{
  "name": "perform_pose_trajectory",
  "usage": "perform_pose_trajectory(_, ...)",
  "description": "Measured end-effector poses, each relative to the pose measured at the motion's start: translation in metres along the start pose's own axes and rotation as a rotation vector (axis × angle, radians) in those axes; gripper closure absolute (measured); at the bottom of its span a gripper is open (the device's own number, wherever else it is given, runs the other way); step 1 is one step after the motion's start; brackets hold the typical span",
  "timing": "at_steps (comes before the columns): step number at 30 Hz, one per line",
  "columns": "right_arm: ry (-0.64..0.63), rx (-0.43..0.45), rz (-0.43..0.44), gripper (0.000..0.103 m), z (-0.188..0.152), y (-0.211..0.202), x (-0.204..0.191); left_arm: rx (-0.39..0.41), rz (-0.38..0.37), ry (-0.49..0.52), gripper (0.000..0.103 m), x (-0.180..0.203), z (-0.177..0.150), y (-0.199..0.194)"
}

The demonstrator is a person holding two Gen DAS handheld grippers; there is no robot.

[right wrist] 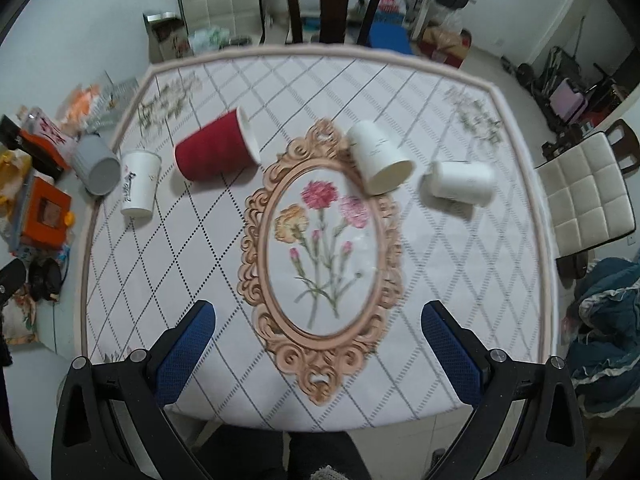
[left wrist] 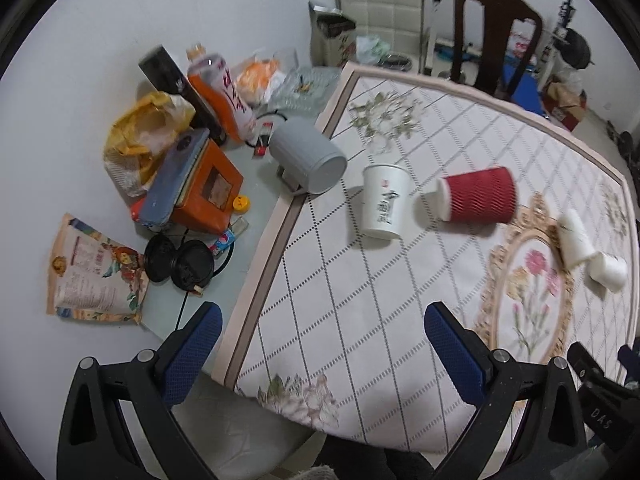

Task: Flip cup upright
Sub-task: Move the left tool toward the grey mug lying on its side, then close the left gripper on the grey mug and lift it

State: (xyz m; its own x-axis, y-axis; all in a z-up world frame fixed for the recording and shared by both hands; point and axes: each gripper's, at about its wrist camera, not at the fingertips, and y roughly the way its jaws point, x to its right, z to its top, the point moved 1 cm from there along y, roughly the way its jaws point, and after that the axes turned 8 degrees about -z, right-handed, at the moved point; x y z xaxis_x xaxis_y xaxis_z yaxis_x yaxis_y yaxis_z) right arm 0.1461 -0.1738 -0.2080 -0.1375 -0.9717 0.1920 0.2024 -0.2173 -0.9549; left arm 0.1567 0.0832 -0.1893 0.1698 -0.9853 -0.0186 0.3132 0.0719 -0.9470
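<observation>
A red ribbed paper cup (left wrist: pixel 478 200) (right wrist: pixel 218 152) lies on its side on the patterned table mat. A white printed paper cup (left wrist: pixel 383 200) (right wrist: pixel 138 184) stands upright left of it. Two white cups (right wrist: pixel 380 158) (right wrist: pixel 460 182) lie on their sides to the right, also in the left wrist view (left wrist: pixel 576 244) (left wrist: pixel 608 274). A grey cup (left wrist: pixel 306 154) (right wrist: pixel 96 164) lies on its side at the mat's left edge. My left gripper (left wrist: pixel 322 354) and right gripper (right wrist: pixel 318 354) are open and empty, held above the near side of the mat, apart from every cup.
Clutter sits on the table left of the mat (right wrist: pixel 208 288): an orange box (left wrist: pixel 208 192), a yellow bag (left wrist: pixel 144 136), bottles, black headphones (left wrist: pixel 180 264) and a printed packet (left wrist: pixel 92 276). A dark wooden chair (left wrist: pixel 496 36) and padded chairs (right wrist: pixel 588 196) stand around the table.
</observation>
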Motion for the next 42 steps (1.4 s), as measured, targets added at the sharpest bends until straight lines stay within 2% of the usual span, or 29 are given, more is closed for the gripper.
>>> perform_pose_trajectory(8, -0.057, -0.109, -0.035, 0.0, 0.055, 0.072, -0.068, -0.1, 0.024, -0.088, 0.0, -0.037, 0.067, 0.084)
perform_pose_trajectory(18, -0.026, -0.157, -0.071, 0.0, 0.107, 0.128, -0.125, -0.161, 0.003, -0.182, 0.0, -0.068, 0.133, 0.159)
perform_pose_trajectory(28, 0.05, -0.177, -0.073, 0.0, 0.126, 0.155, -0.143, -0.197, -0.165, -0.376, 0.0, -0.099, 0.163, 0.212)
perform_pose_trajectory(33, 0.055, -0.185, -0.085, 0.0, 0.127, 0.161, -0.146, -0.22, -0.258, -0.436, 0.009, -0.106, 0.17, 0.232)
perform_pose_trajectory(35, 0.063, -0.188, -0.089, 0.0, 0.126, 0.161, -0.146, -0.22, -0.302, -0.448, 0.018, -0.105, 0.173, 0.235)
perform_pose_trajectory(42, 0.086, -0.179, -0.101, 0.0, 0.128, 0.159, -0.14, -0.205, -0.254, -0.368, 0.018, -0.095, 0.187, 0.238)
